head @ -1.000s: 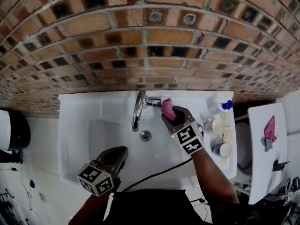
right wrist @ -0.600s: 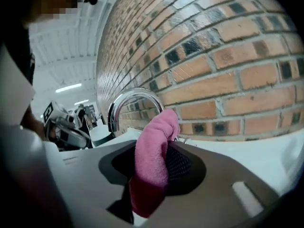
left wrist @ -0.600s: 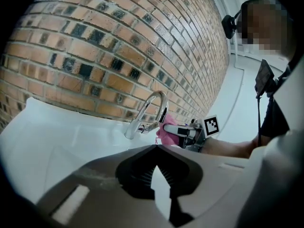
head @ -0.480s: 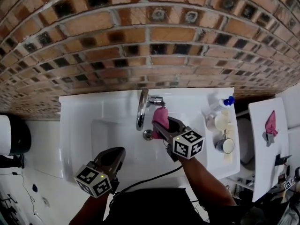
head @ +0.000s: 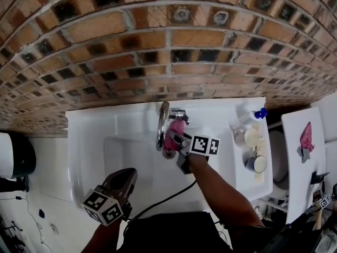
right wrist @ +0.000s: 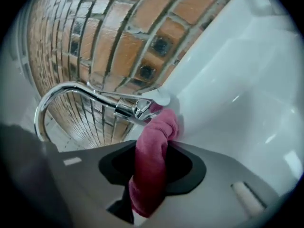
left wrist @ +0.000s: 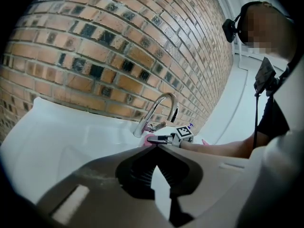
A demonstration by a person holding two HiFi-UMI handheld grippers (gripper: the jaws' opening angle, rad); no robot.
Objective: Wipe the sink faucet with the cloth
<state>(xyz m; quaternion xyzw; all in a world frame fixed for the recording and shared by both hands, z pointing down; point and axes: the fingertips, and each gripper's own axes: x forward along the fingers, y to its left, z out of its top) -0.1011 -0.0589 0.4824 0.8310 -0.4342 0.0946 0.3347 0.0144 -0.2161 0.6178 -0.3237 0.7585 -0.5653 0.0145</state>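
Observation:
The curved chrome faucet [head: 162,121] rises at the back of the white sink [head: 89,130]. My right gripper [head: 176,137] is shut on a pink cloth [head: 174,132], pressing it against the faucet body just below the side handle. In the right gripper view the cloth [right wrist: 152,160] bulges from the jaws up to the faucet [right wrist: 95,96] base. My left gripper [head: 128,175] hangs shut and empty over the sink's front edge. From the left gripper view the faucet [left wrist: 161,109] and the right gripper [left wrist: 159,138] show ahead.
A brick wall [head: 158,46] stands behind the sink. On the sink's right ledge are a blue-capped bottle [head: 251,116] and two cups [head: 256,164]. Further right, a white surface holds another pink cloth [head: 305,137]. A black cable [head: 163,196] runs below the right arm.
My right gripper has carried the cloth leftward from the handle's right side to the faucet body and rolled over. The left gripper has stayed put.

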